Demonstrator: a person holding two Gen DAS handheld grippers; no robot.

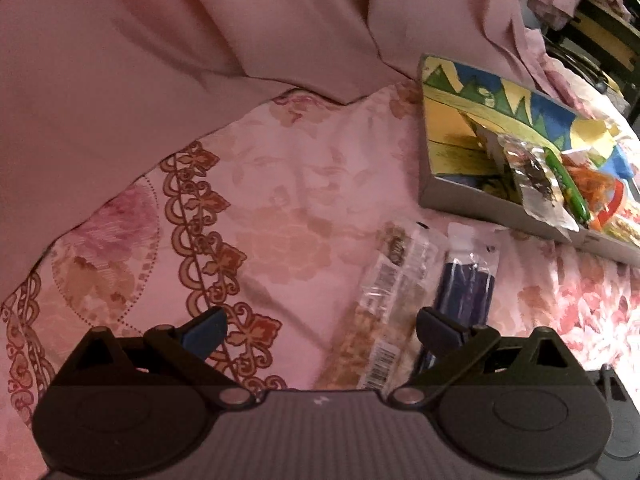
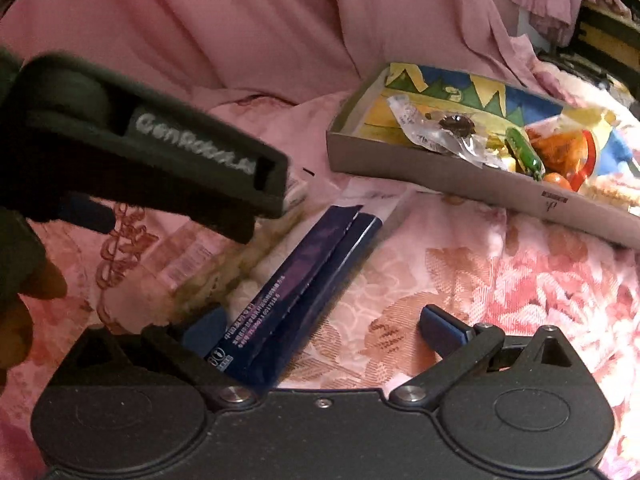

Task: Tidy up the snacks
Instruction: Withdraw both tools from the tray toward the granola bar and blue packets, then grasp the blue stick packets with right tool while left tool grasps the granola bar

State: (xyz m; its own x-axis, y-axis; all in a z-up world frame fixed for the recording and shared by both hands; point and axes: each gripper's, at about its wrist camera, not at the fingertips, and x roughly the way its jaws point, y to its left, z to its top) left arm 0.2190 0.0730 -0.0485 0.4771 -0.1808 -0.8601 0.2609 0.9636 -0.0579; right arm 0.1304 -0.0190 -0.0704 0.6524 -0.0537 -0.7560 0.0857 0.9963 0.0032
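Pink floral bedding [image 1: 304, 184] under everything. Left gripper [image 1: 320, 330] is spread wide, holding nothing, hovering over a crinkly clear snack bar [image 1: 384, 312]. Right gripper [image 2: 324, 330] is gaping too, glossy navy pack [image 2: 296, 284] lying flat by its left finger. Cardboard tray [image 2: 440, 176] with wrapped snacks sits near, up right, soft open bedding in between

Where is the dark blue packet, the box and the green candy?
dark blue packet [image 2: 320, 264], right wrist view, middle of its wrapper.
box [image 2: 440, 184], right wrist view, its grey front wall.
green candy [image 2: 524, 150], right wrist view, middle of its shiny body.
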